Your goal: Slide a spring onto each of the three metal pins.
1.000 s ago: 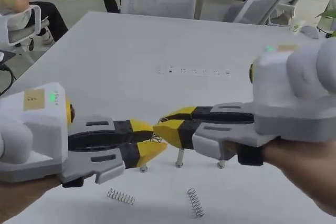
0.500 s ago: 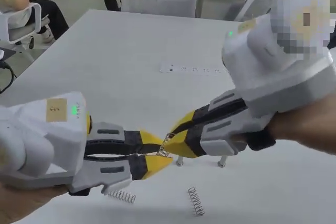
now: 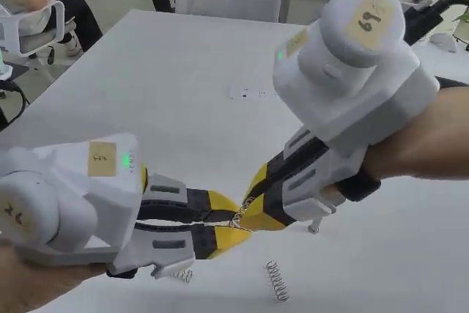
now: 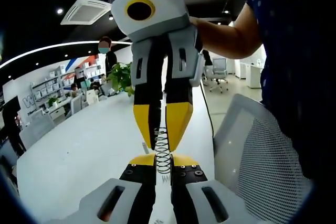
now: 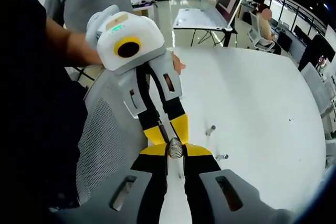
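- Handling the spring, we judge it light, thin and bendy. It is likely to buckle or flick away if pinched mid-coil. A hold near one end suits best, leaving the other end and the bore free for a pin.
- We see it in the air above the table, bridging the two sets of tips.
- Our left gripper is clamped on one end of it.
- Our right gripper pinches the other end, and its view looks at the coil end-on.
- Two pins stand just beyond the tips and look bare.
- Two loose springs lie on the table nearby: one in the open, one half under the left gripper.
- A second ago the right gripper lay level. Now it pitches steeply down from the upper right, body raised high.
- The spring stays held at both ends, and the loose springs have not moved.
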Available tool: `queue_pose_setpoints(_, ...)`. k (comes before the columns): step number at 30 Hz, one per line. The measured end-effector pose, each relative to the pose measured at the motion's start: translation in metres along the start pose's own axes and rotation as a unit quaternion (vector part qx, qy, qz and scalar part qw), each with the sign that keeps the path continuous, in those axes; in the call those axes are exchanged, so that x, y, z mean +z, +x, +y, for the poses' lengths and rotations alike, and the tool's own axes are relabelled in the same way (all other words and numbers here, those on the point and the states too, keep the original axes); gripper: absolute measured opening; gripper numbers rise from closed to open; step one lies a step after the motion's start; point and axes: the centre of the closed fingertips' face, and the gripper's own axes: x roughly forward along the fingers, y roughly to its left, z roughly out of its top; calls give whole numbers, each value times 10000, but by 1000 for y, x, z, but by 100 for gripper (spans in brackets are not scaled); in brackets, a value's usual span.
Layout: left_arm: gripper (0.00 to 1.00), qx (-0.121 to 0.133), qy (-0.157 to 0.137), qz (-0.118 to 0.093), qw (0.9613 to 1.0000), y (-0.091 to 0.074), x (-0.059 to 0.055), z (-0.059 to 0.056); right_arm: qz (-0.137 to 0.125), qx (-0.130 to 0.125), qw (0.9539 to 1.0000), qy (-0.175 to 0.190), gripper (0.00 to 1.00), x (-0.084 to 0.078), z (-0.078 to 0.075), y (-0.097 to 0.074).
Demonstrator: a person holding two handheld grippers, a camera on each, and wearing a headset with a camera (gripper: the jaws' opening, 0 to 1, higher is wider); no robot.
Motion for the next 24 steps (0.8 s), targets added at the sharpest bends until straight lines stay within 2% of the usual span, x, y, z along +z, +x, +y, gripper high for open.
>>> queue_pose_setpoints(4, 2, 13, -51, -64, 10000, -1, 3, 2, 52, 35, 10000, -12, 8, 2, -3, 1)
queue_pose_setpoints(10, 2, 26, -142, -99, 9998, -1, 1, 2, 140, 21, 9999, -33, 8, 0, -4, 4)
queue_pose_setpoints(20, 3, 15, -234, -101, 9997, 1, -2, 1, 434, 39, 9990, -123, 8, -2, -5, 6)
queue_pose_setpoints(24, 6, 10, -319, -158, 9994, 1, -2, 1, 460, 38, 9989, -108, 8, -1, -7, 6)
